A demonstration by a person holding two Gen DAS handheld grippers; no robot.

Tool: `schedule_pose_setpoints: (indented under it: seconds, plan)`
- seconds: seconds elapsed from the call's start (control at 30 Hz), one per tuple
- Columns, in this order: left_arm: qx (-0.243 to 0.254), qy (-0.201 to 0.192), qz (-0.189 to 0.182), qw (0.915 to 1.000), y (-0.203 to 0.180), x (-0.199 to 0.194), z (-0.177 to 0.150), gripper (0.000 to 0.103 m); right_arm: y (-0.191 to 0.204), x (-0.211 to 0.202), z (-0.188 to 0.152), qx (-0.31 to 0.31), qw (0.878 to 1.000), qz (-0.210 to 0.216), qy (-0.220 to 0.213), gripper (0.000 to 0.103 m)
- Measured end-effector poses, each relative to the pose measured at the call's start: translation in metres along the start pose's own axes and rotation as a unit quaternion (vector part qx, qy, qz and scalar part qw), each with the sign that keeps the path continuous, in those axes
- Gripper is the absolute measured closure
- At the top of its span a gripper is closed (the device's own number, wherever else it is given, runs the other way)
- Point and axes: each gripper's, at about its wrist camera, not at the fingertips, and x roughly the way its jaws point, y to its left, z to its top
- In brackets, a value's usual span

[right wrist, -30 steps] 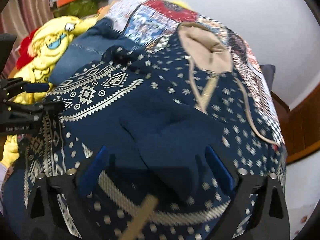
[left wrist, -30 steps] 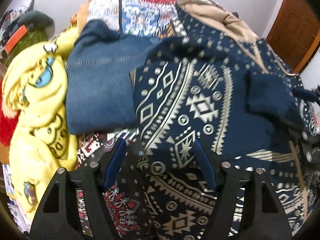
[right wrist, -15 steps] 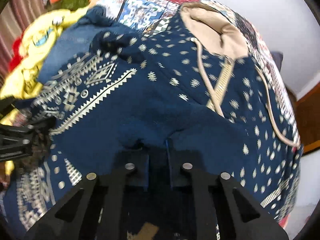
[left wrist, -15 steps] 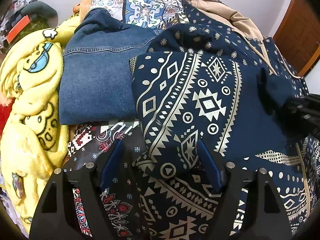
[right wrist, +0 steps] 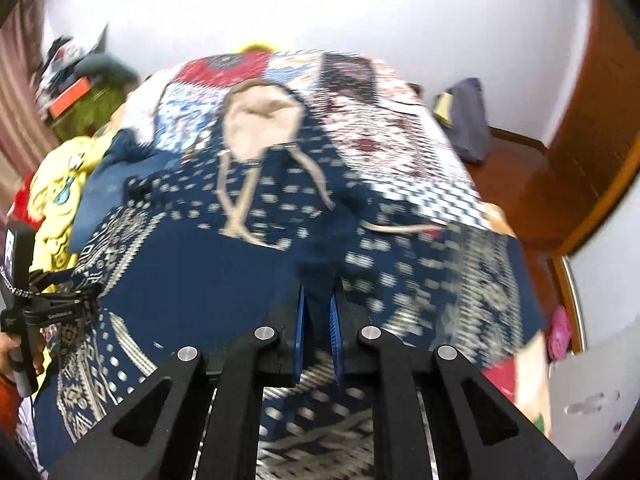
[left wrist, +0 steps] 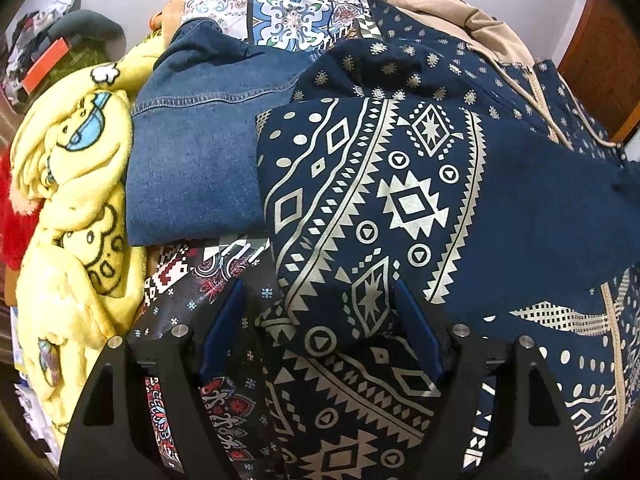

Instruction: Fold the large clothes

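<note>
On the bed, right tongs (right wrist: 318,328) pinch the hoodie (right wrist: 224,280), hood farthest; left tongs (left wrist: 320,332) gape.

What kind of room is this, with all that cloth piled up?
Most likely a bedroom at home. A patchwork bedspread covers what looks like a bed, with a navy patterned hoodie, folded jeans and a yellow cartoon blanket on it, beside a wooden door.

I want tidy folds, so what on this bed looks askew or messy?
The navy patterned hoodie has one sleeve folded diagonally across its body, and its drawstrings lie crossed and splayed. Beside the folded jeans, a yellow cartoon blanket sits crumpled.
</note>
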Motion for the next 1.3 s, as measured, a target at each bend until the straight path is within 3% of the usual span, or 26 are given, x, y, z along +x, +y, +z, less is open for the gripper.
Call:
schedule_pose_setpoints:
  seconds: [0.2,0.33,0.43,0.5,0.57,0.67,0.77,0.83,1.07,1.3]
  plan:
    - [0.017,0.0,0.028,0.9995,-0.009,-0.002,0.0,0.027,-0.038,0.011,-0.029,0.029,0.999,0.001,0.045,0.093]
    - [0.026,0.007,0.038,0.9989,-0.012,-0.004,0.001,0.027,-0.057,0.011,-0.043,0.045,0.997,-0.033,0.055,0.092]
    - [0.038,0.013,0.048,0.9981,-0.016,-0.011,0.005,0.027,-0.077,0.002,-0.048,0.069,0.996,-0.032,0.056,0.09]
    - [0.044,0.004,0.042,0.9982,-0.021,-0.023,0.008,0.027,-0.092,-0.007,-0.051,0.09,0.994,-0.03,0.056,0.078]
    - [0.049,-0.015,0.031,0.9982,-0.028,-0.039,0.014,0.027,-0.109,-0.019,-0.052,0.109,0.992,-0.035,0.043,0.046]
    - [0.058,-0.049,0.017,0.997,-0.045,-0.064,0.028,0.027,-0.131,-0.037,-0.052,0.131,0.99,-0.051,0.011,0.03]
    - [0.064,-0.071,-0.001,0.9954,-0.062,-0.079,0.042,0.025,-0.152,-0.044,-0.05,0.158,0.987,-0.043,0.001,0.03]
    - [0.064,-0.083,-0.016,0.9944,-0.078,-0.086,0.051,0.016,-0.168,-0.045,-0.051,0.181,0.983,-0.032,-0.005,0.03]
    - [0.075,-0.087,-0.073,0.9907,-0.126,-0.079,0.063,0.016,-0.214,-0.011,-0.062,0.275,0.961,-0.003,0.011,0.03]
    - [0.092,-0.074,-0.068,0.9907,-0.152,-0.058,0.067,0.016,-0.244,0.046,-0.073,0.368,0.924,0.093,0.046,0.03]
